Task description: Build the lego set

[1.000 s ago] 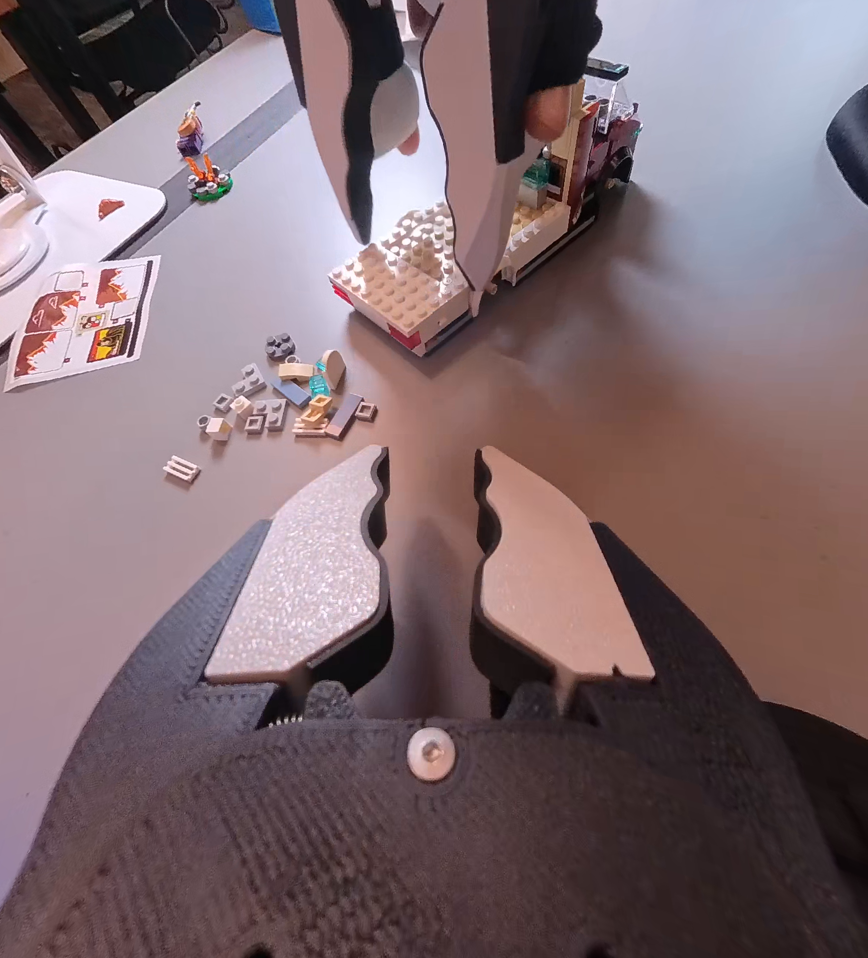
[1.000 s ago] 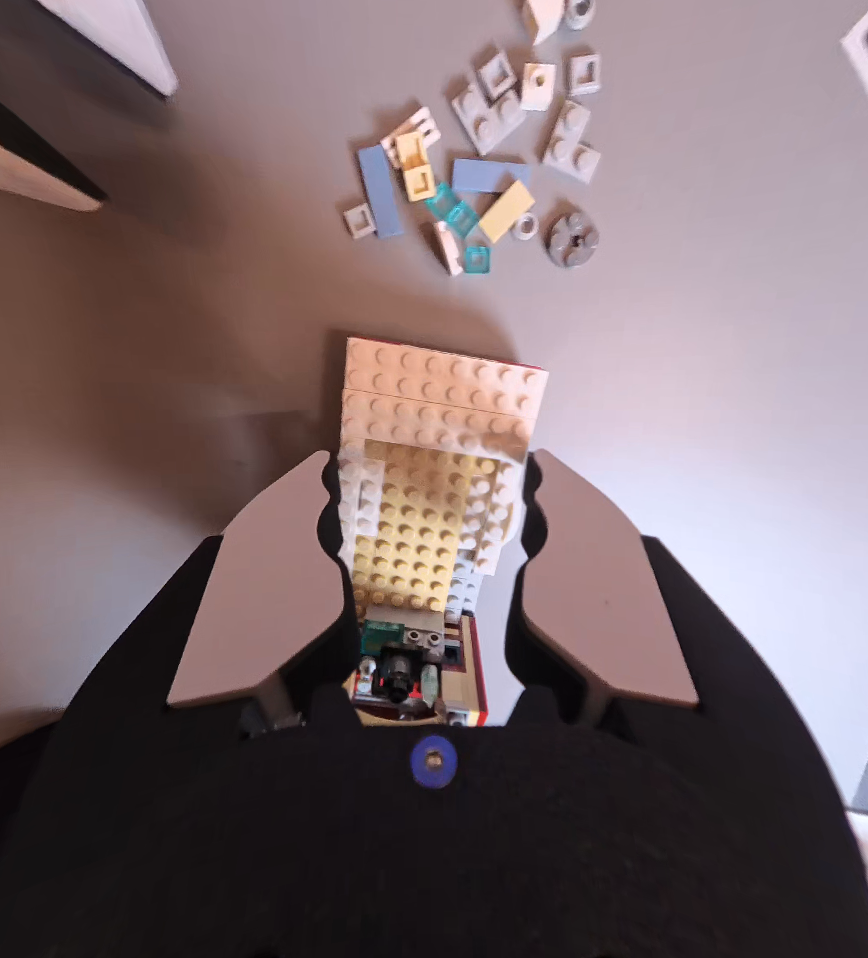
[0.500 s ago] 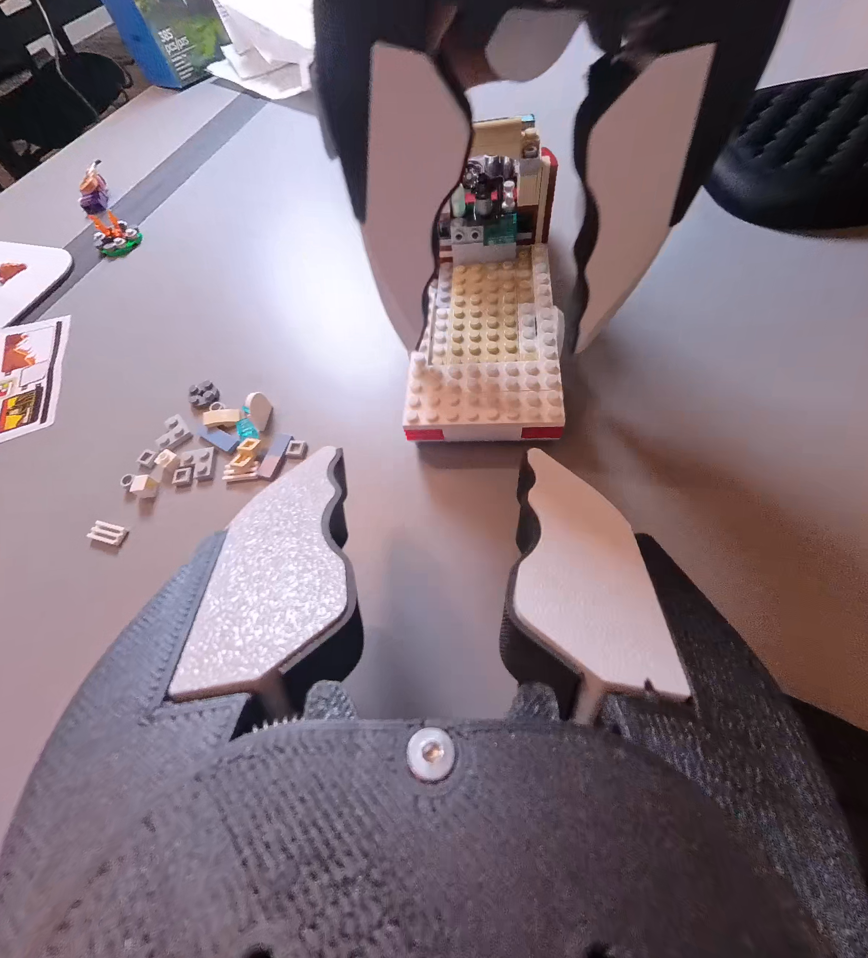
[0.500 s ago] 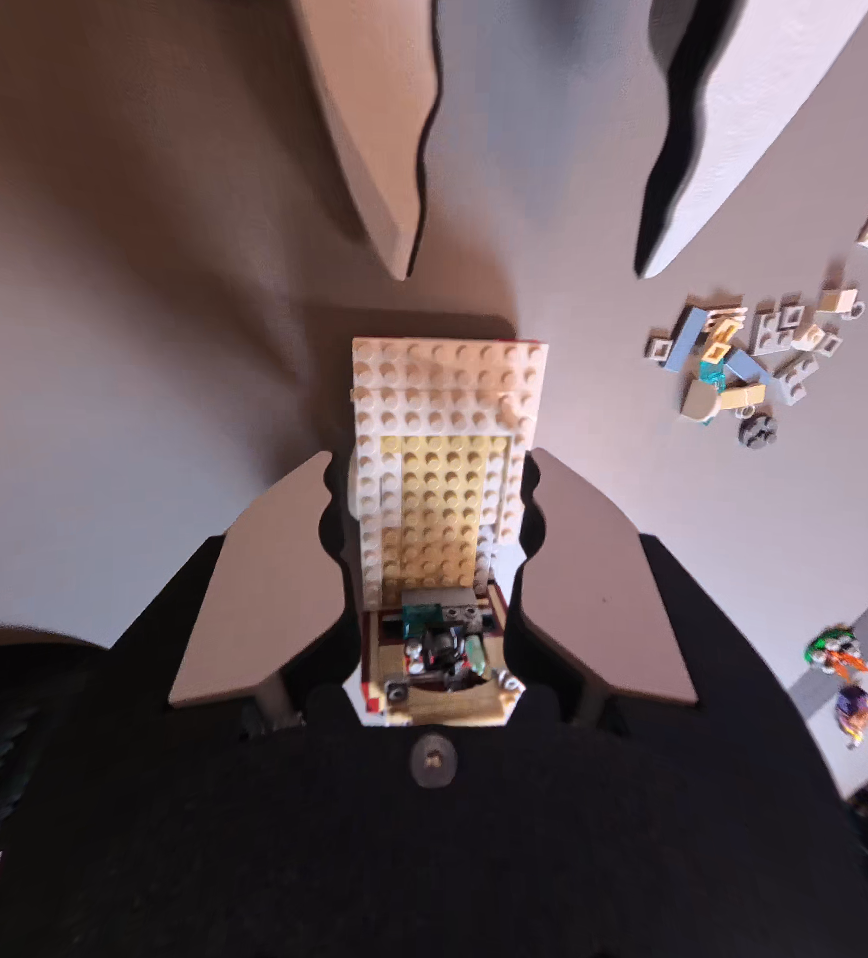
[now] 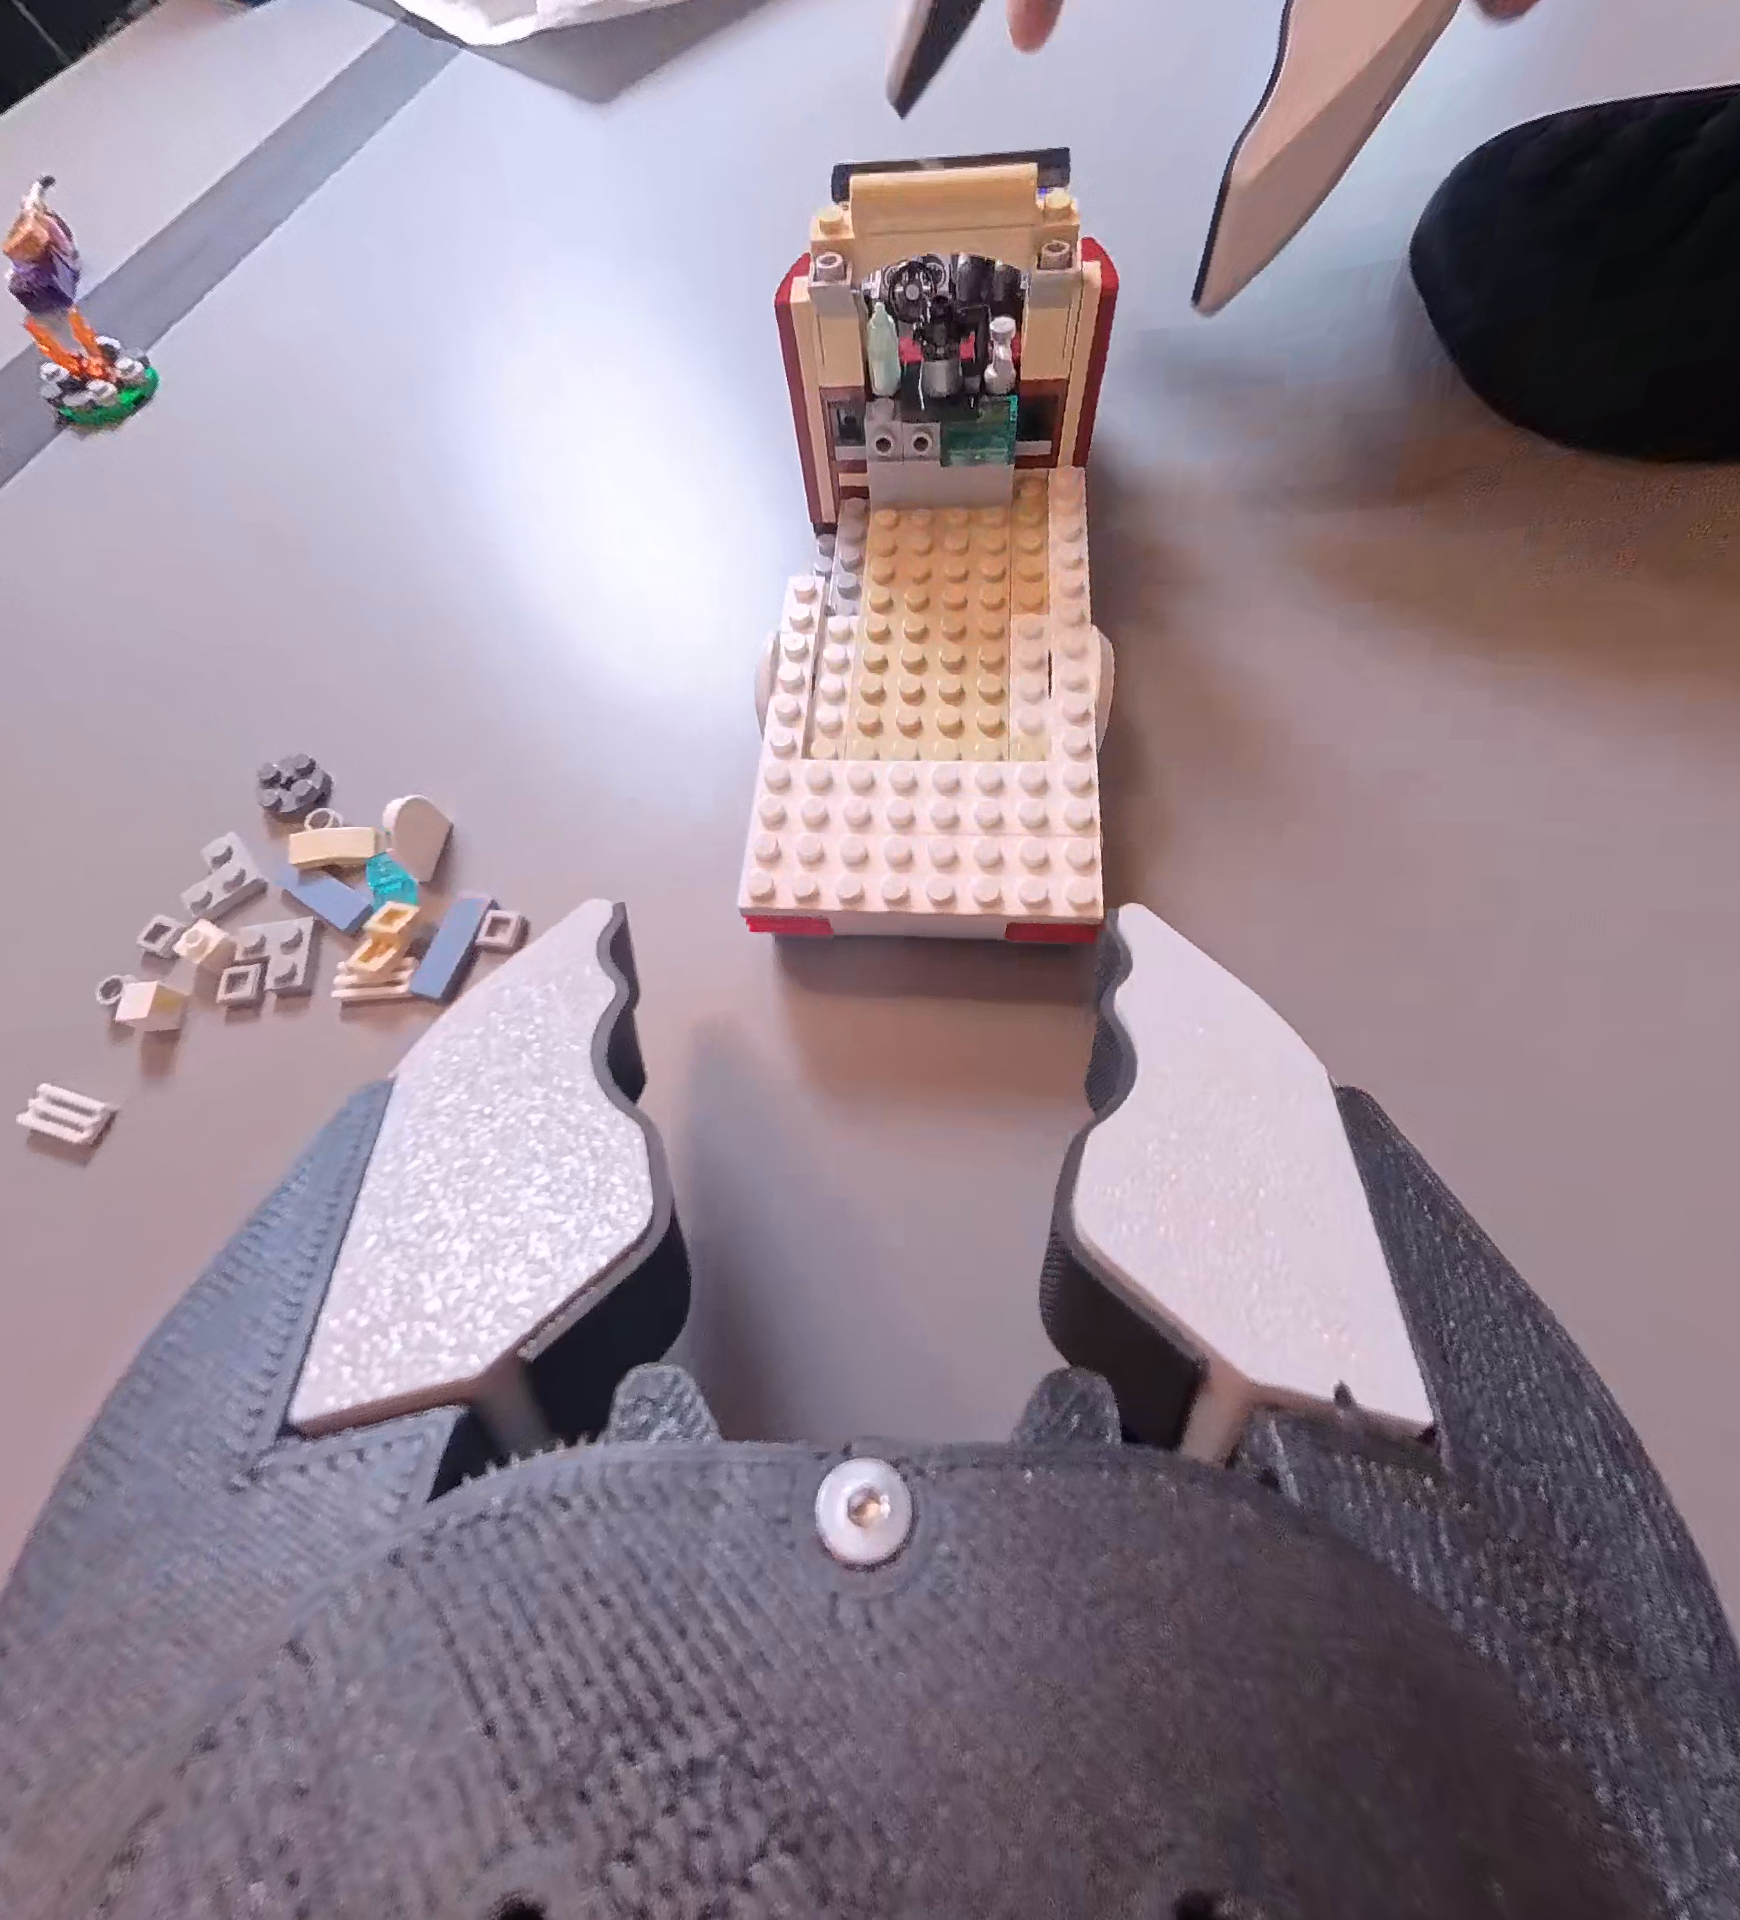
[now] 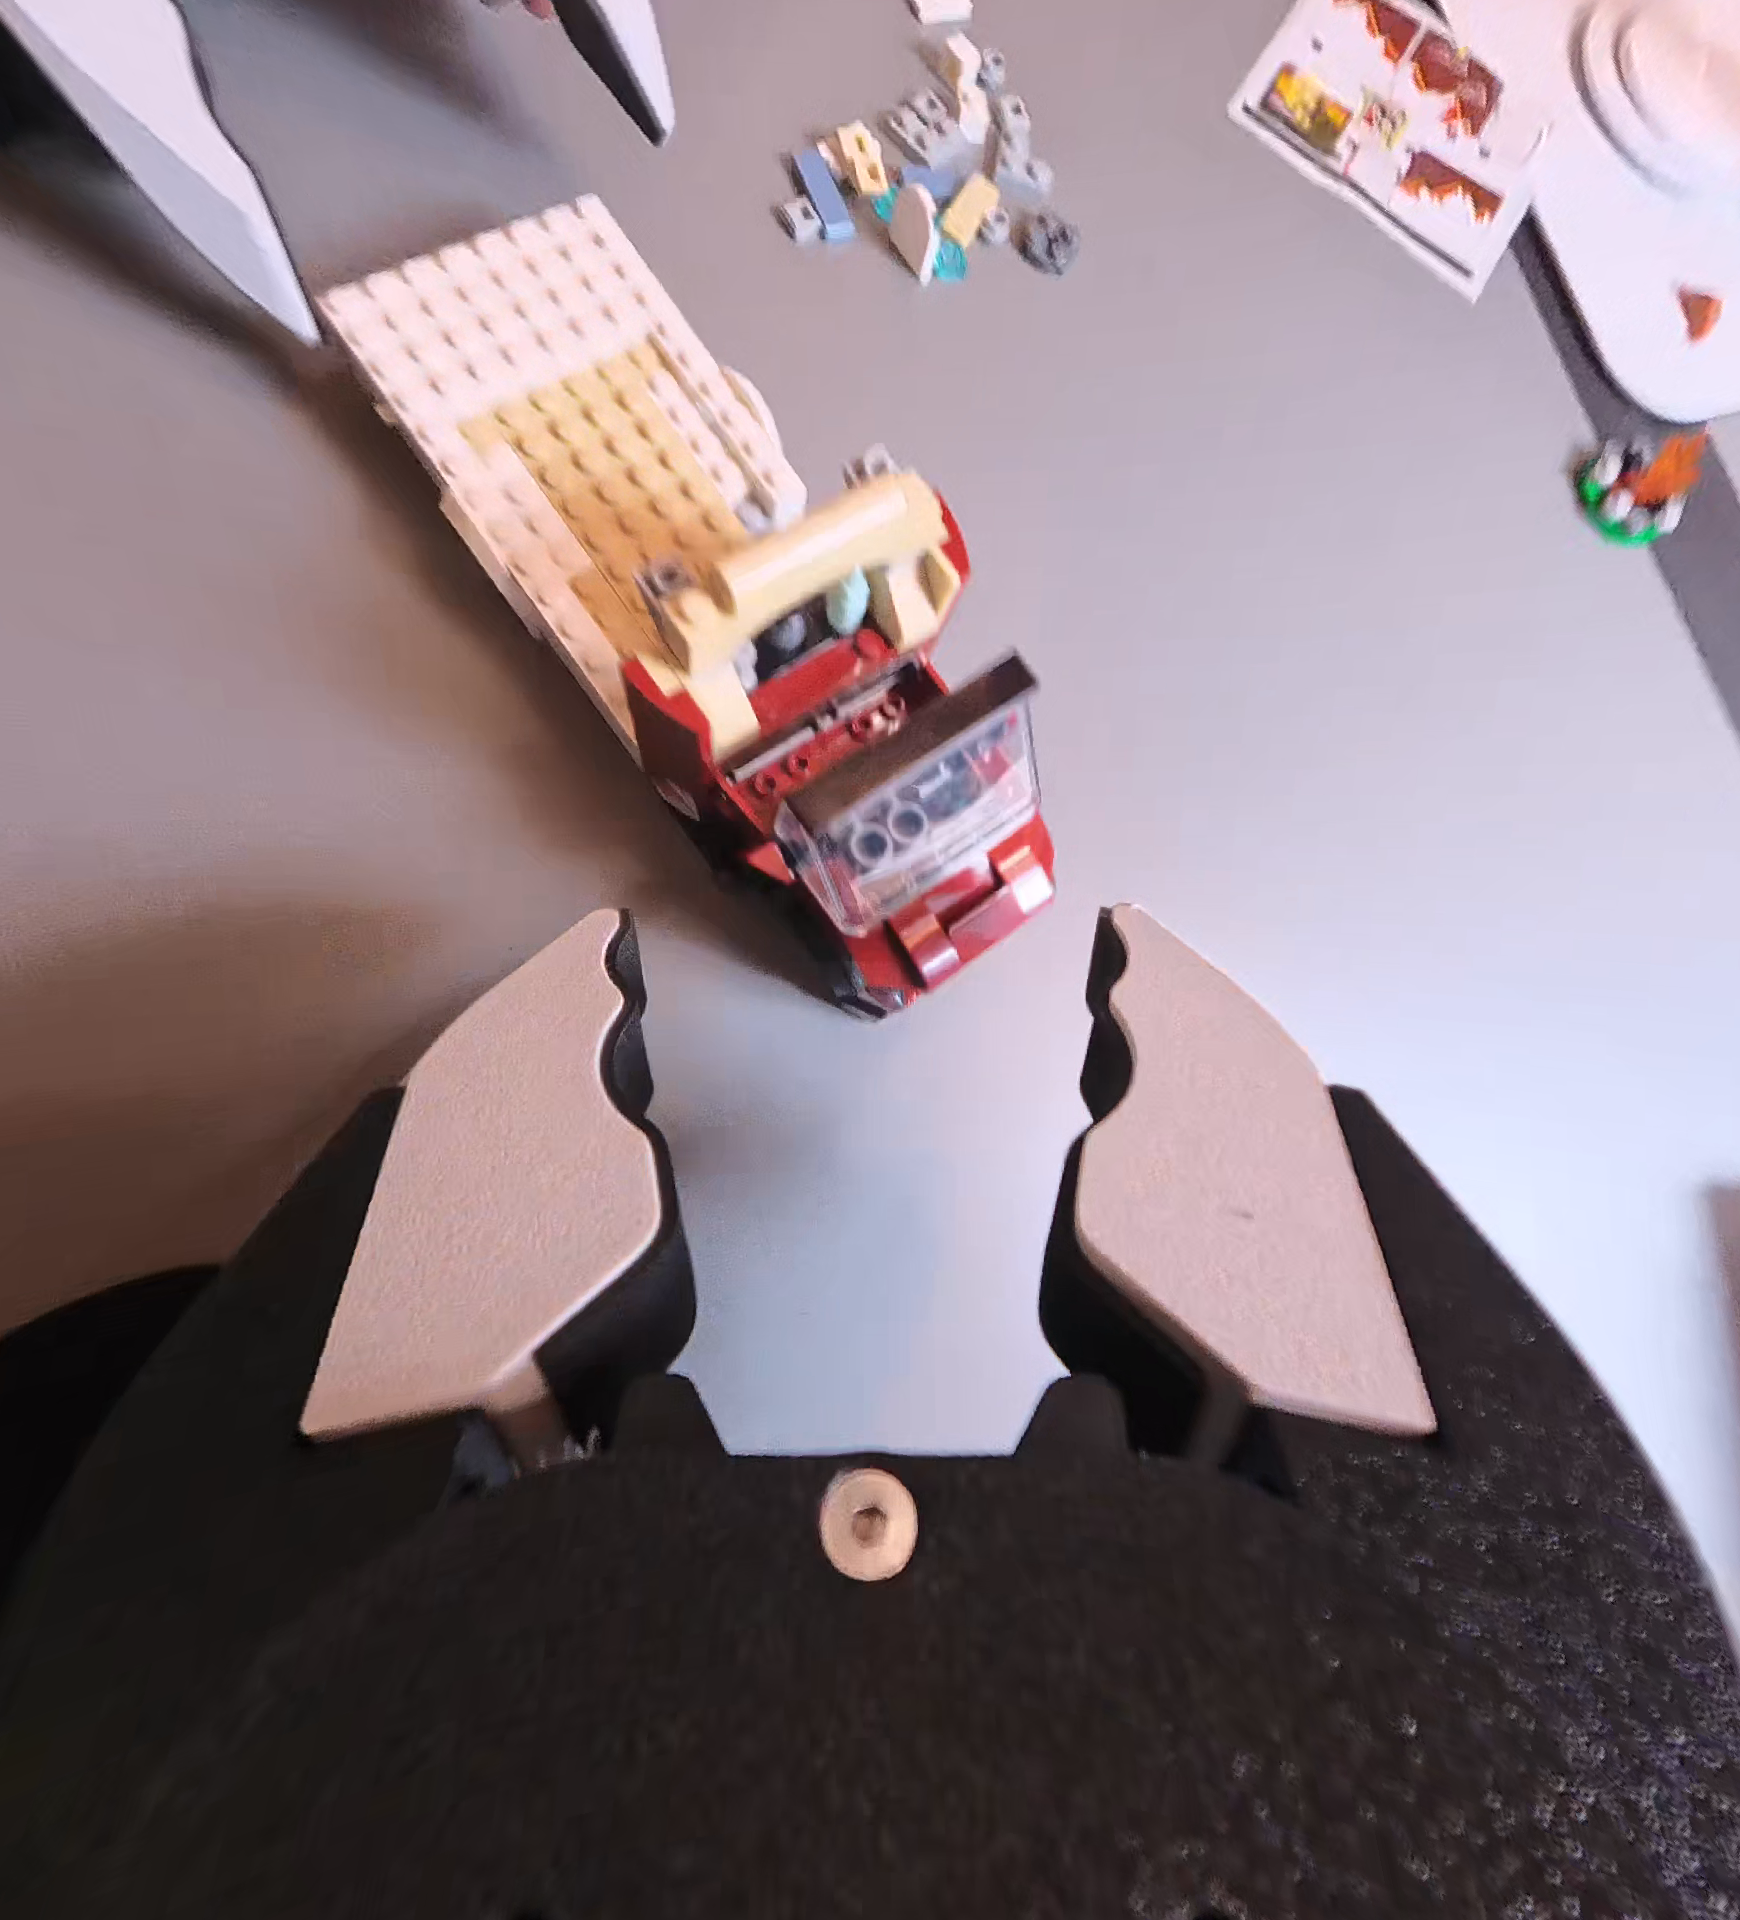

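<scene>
A partly built lego truck (image 5: 933,644) with a dark red cab and a tan and white studded bed stands on the grey table. It also shows in the right wrist view (image 6: 700,582), cab end nearest. My left gripper (image 5: 864,925) is open and empty, just short of the truck's rear edge. My right gripper (image 6: 864,925) is open and empty, just short of the cab front; its fingertips (image 5: 1250,208) show at the top of the left wrist view. A pile of loose small pieces (image 5: 315,914) lies left of the truck, also in the right wrist view (image 6: 933,192).
A small figure on a green base (image 5: 76,312) stands at the far left. An instruction sheet (image 6: 1385,156) and a white stand base (image 6: 1697,187) lie beyond the pile. A black cushioned object (image 5: 1635,270) sits at the right. A lone white grille piece (image 5: 66,1110) lies near my left gripper.
My right gripper has let go of the truck, opened wider and pulled back off the cab. The truck now stands free. My left gripper has opened wider and come close to the truck's rear.
</scene>
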### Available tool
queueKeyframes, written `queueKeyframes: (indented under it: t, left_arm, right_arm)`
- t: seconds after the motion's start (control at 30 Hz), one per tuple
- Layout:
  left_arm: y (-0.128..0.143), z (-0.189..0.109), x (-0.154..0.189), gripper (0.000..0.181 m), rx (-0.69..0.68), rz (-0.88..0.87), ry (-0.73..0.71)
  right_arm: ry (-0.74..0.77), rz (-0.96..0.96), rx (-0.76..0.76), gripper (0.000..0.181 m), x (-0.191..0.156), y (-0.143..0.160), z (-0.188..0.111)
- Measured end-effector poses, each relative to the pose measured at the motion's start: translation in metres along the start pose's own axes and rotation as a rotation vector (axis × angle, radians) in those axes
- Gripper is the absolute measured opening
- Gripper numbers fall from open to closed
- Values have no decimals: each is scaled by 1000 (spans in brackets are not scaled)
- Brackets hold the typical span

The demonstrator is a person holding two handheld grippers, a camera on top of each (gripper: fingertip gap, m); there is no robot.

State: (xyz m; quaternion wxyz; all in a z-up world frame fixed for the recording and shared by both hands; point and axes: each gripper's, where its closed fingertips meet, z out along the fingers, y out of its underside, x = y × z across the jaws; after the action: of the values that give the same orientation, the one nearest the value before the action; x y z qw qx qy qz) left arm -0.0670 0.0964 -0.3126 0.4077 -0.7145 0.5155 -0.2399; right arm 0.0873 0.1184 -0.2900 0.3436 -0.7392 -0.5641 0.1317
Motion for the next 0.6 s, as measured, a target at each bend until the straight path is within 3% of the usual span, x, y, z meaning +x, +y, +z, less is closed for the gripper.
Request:
queueKeyframes:
  t: [0.17, 0.37, 0.6]
  left_arm:
    - [-4, 15, 6, 88, -30, -22, 48]
    - [-1, 18, 3, 75, -56, 23, 42]
    - [-3, 22, -1, 74, -56, 31, 23]
  right_arm:
    - [-16, 44, 32, 73, 4, 16, 15]
    - [33, 55, 77, 54, 8, 14, 24]
    - [50, 86, 93, 52, 16, 15, 25]
